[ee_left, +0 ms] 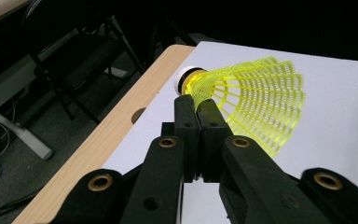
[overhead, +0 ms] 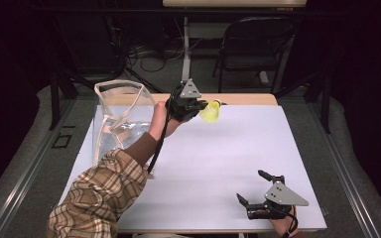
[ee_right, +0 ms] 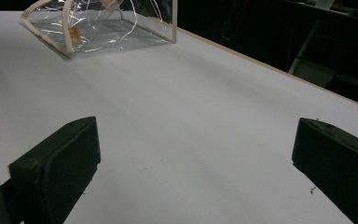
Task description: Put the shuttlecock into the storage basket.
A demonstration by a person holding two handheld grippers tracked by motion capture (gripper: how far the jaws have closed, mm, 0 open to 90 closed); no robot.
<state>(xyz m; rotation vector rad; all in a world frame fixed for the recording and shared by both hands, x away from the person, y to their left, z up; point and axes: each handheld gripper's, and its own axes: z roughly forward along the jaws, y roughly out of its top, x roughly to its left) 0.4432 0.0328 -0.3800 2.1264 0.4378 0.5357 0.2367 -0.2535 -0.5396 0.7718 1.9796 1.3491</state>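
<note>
A yellow shuttlecock [overhead: 210,111] with a white cork tip is held above the far edge of the white table [overhead: 228,148]. My left gripper [overhead: 200,106] is shut on it; in the left gripper view the jaws pinch the mesh skirt of the shuttlecock [ee_left: 256,100] near its cork, and the left gripper [ee_left: 198,105] points out over the table edge. A clear plastic bag [overhead: 119,116] with cream trim stands at the far left, just left of that hand. My right gripper [overhead: 254,187] rests near the front right corner, open, with nothing between its fingers. The bag [ee_right: 102,28] lies far ahead of the right gripper [ee_right: 196,163].
A wooden strip [overhead: 243,98] edges the table's far side. Beyond it stand a folding chair [overhead: 253,44], a table leg and cables on the floor. A plaid sleeve [overhead: 99,193] reaches in across the left front of the table.
</note>
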